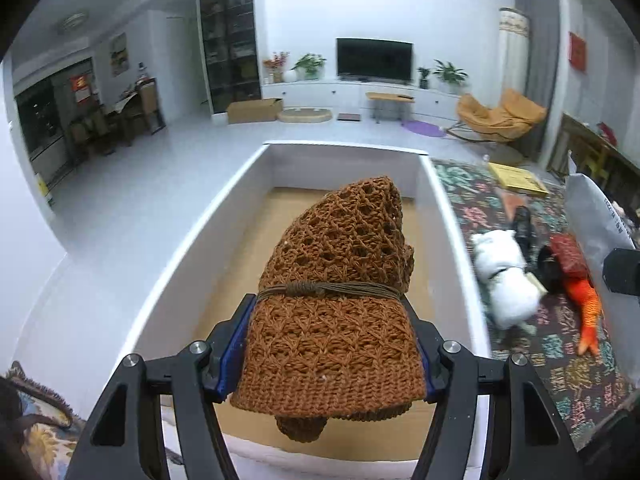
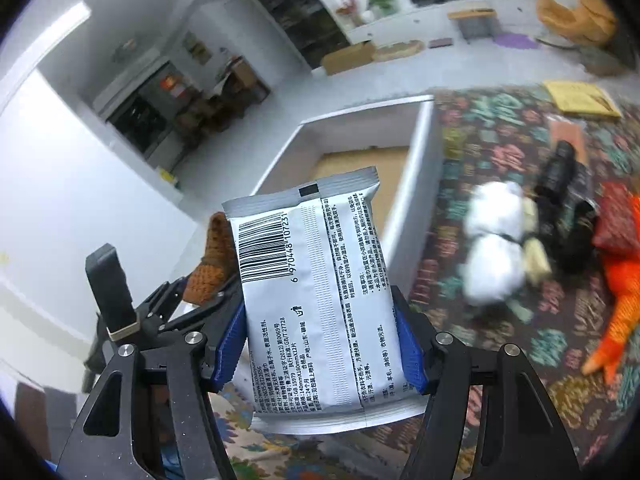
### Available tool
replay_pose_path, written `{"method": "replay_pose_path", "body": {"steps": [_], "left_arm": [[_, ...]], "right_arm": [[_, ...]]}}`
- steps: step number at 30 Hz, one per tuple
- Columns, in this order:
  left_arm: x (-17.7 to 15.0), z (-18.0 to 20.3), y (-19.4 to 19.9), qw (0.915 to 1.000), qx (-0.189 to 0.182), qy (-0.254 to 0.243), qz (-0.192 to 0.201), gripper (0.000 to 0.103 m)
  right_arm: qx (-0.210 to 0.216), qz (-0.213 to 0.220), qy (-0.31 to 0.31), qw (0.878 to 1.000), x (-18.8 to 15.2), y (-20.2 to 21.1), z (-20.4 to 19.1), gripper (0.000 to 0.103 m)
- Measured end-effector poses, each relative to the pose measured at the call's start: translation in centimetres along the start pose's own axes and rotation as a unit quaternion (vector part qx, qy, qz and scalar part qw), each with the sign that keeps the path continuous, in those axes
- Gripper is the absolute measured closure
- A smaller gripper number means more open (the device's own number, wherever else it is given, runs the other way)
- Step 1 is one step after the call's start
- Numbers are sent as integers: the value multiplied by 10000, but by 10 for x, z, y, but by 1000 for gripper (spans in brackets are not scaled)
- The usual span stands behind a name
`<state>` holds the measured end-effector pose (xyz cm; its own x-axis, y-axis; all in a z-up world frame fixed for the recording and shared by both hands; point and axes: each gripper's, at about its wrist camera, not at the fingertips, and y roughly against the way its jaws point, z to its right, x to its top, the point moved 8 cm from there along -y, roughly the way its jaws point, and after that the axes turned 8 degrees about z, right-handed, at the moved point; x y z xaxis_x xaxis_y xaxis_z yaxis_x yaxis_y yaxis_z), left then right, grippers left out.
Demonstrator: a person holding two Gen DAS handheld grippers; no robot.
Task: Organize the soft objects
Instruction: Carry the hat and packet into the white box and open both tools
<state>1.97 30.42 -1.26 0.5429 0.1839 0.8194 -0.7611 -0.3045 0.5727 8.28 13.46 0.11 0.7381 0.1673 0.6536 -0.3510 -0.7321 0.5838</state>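
The left gripper clamps a brown woven hat between its blue pads, long axis pointing away, above the white box. The right gripper clamps a silver wipes packet by its sides, upright, long axis pointing away, beside the patterned cloth.

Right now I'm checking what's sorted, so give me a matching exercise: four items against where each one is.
Items:
1. brown crochet hat
2. white wipes packet
3. white plush toy
4. white box

Places:
A. lying on the patterned rug
B. clamped in the right gripper
C. beside the rug
D. clamped in the left gripper

Pairs: 1-D, 2-B, 3-A, 4-C
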Motion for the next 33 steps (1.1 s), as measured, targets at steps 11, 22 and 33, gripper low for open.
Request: {"method": "replay_pose_path", "body": {"steps": [11,22,33], "left_arm": [[-20,-48,1,9989,438,149,-105,38],[-17,-45,8,9980,495,382,97,0],[-68,187,6,9715,-2293,-313,-513,0]], "right_arm": [[-27,-245,349,9991,-12,-47,-44,35],[-570,346,315,9973,-2,-23,-14,17],[-3751,308,-1400,9158,-124,92,222,17]]}}
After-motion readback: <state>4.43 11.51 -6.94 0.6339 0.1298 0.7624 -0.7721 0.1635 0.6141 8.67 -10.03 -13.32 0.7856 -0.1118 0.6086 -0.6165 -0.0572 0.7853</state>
